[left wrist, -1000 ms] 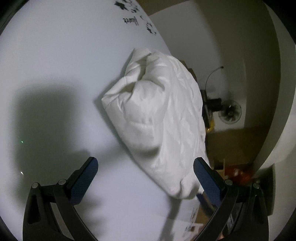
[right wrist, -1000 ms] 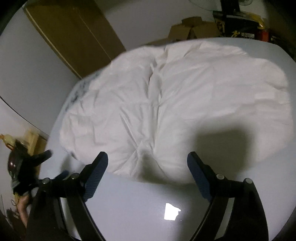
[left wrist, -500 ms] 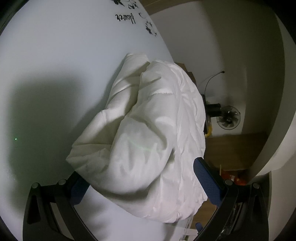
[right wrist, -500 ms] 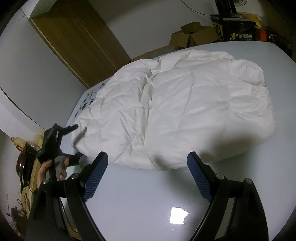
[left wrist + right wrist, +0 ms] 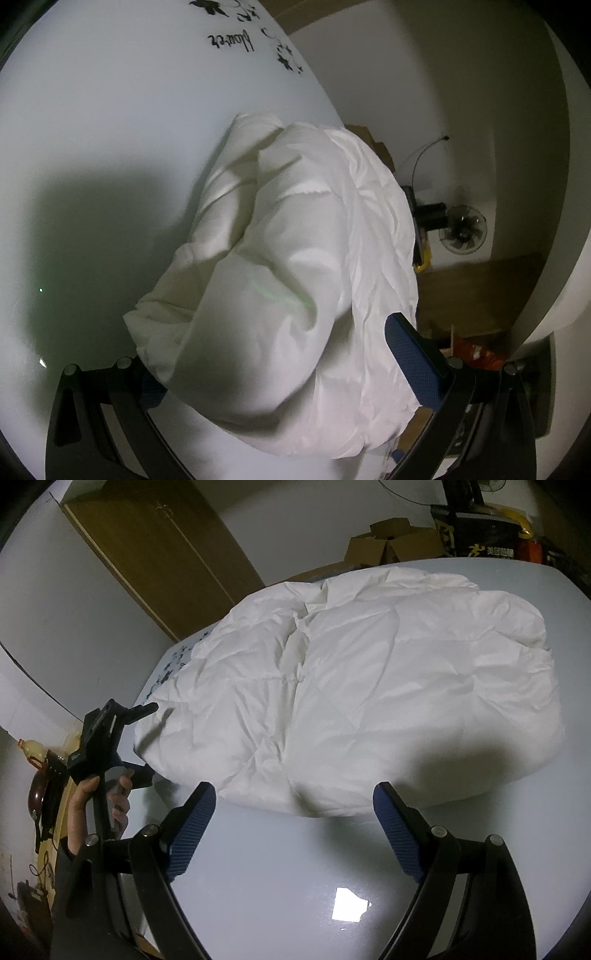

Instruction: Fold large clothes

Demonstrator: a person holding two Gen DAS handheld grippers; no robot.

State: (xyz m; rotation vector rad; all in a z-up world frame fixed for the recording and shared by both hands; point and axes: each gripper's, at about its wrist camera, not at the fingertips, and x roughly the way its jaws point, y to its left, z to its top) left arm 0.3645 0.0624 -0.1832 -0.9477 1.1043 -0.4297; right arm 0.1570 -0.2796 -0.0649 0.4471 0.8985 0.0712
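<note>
One gripper pad (image 5: 149, 384) behind garment (image 5: 295, 277)

white puffy quilted garment (image 5: 369, 686) | folded, crumpled bundle | lying on pale table (image 5: 258, 904)

i see a plain white quilt (image 5: 369, 686) on a pale table (image 5: 258, 904) printed with black flowers (image 5: 284, 59); my gripper pads (image 5: 192, 827) are blue, the wardrobe (image 5: 159, 550) brown.
</note>
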